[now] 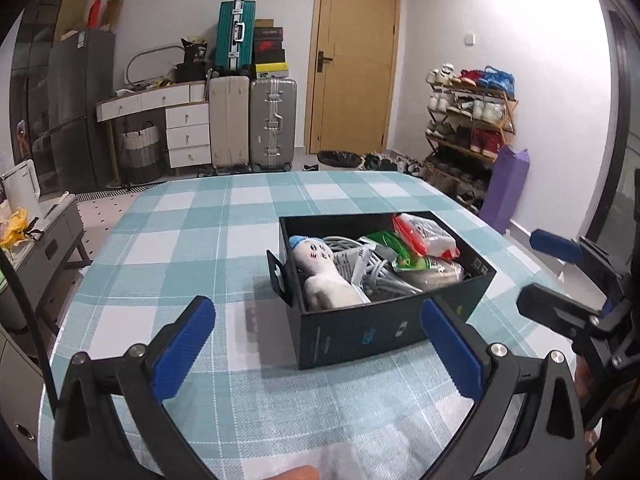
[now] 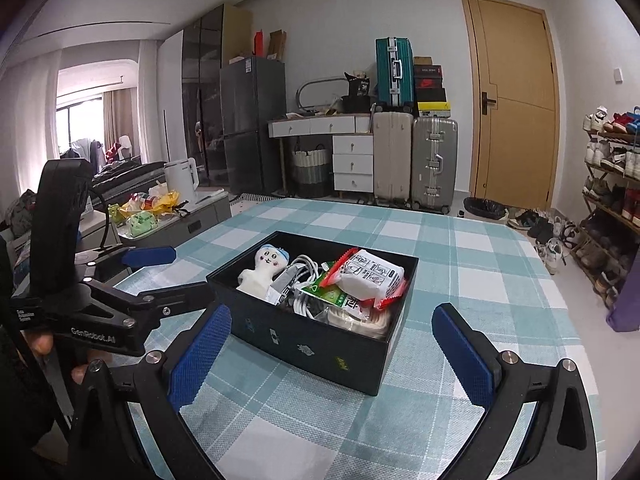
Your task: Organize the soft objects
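One box (image 2: 320, 344), one doll (image 2: 266, 270), two packets (image 2: 370, 276).

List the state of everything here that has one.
Box: open, no lid, full.
Doll: lying in box.
Cable: coiled in box.
Red packet: sealed, on top.
Door: closed.
Left gripper: open, empty.
Right gripper: open, empty.

1. The tablecloth (image 1: 192, 240) was teal-and-white check.
2. The box (image 2: 316, 344) ahead of the jaws was black.
3. The doll (image 2: 266, 268) inside was white, blue-capped.
4. One packet (image 2: 370, 276) was red-edged white, another packet (image 1: 386, 242) green.
5. The pads (image 1: 182, 346) were blue.
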